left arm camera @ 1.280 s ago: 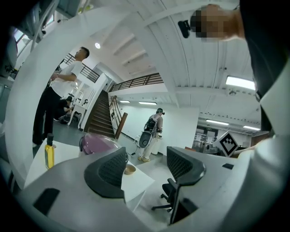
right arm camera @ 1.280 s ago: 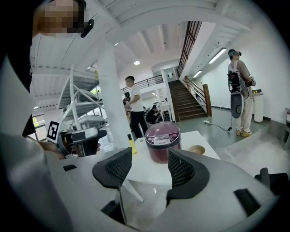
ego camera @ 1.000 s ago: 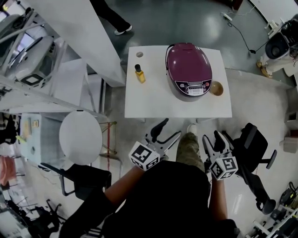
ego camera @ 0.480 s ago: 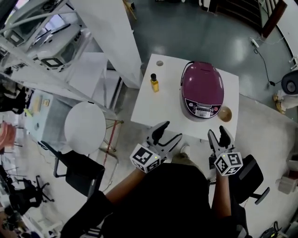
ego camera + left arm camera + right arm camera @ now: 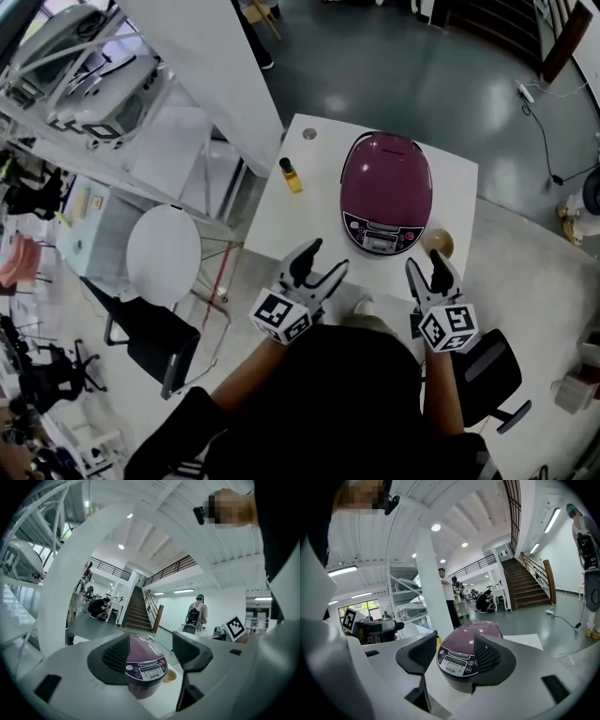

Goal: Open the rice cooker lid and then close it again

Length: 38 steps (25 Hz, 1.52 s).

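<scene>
A purple rice cooker with its lid down stands on a small white table, control panel facing me. My left gripper hovers open over the table's near edge, short of the cooker and left of it. Off the near right edge my right gripper is also open. Neither touches anything. In the left gripper view the cooker shows between the open jaws of the left gripper. The right gripper view frames the cooker the same way, ahead of the right gripper.
A yellow bottle and a small round object sit on the table's left side, a wooden bowl at the cooker's right front. A white round stool, black chairs and a white pillar surround me.
I have come closer to the table. Both grippers have moved forward and now reach its near edge. Both stay open, and the cooker's lid stays down.
</scene>
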Tool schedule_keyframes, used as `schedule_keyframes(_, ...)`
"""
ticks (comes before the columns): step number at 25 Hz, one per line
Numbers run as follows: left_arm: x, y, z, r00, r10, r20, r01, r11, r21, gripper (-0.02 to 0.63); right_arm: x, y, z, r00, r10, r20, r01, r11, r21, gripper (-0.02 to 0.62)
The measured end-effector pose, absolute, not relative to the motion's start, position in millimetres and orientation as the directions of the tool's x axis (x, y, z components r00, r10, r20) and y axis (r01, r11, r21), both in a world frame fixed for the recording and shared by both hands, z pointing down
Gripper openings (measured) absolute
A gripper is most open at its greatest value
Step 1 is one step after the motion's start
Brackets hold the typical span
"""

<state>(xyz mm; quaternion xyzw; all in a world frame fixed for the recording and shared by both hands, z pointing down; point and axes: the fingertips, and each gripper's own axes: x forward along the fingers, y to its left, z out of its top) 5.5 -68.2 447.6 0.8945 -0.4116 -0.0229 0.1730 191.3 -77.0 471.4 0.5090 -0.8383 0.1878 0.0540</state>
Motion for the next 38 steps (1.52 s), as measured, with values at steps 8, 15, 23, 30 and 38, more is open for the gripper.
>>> schedule_keyframes(8,21.2,-85.5,451.9,0.590,-0.798,0.125,-0.784,-0.529,0.326,0.261,197.2,-103.0,485.2,-0.556,-0.770,0.313,-0.829,0.491,-0.267,0.218)
schedule_keyframes(15,19.9,-97.8,458.4,0.608,-0.780,0.147,-0.772,-0.538,0.337,0.262,183.2,-108.5,501.2,-0.600,-0.714,0.362,-0.800,0.518,-0.304,0.000)
schedule_keyframes(23,18.3,-115.9,458.5,0.664,-0.736,0.131,-0.727,-0.595,0.343,0.261,158.0,-126.2,518.6,-0.591,-0.665,0.457,-0.803,0.538,-0.257,0.000)
schedule_keyframes(30,9.9,-129.6,461.7,0.686,-0.719,0.112,-0.703,-0.616,0.354,0.262,138.5,-144.7,544.8,-0.550,-0.630,0.549,-0.815,0.548,-0.188,0.000)
schedule_keyframes(38,-0.9,-144.4,473.9,0.716,-0.692,0.091,-0.675,-0.653,0.343,0.261,126.0,-157.9,571.9,-0.499,-0.609,0.617,-0.841,0.513,-0.173,0.000)
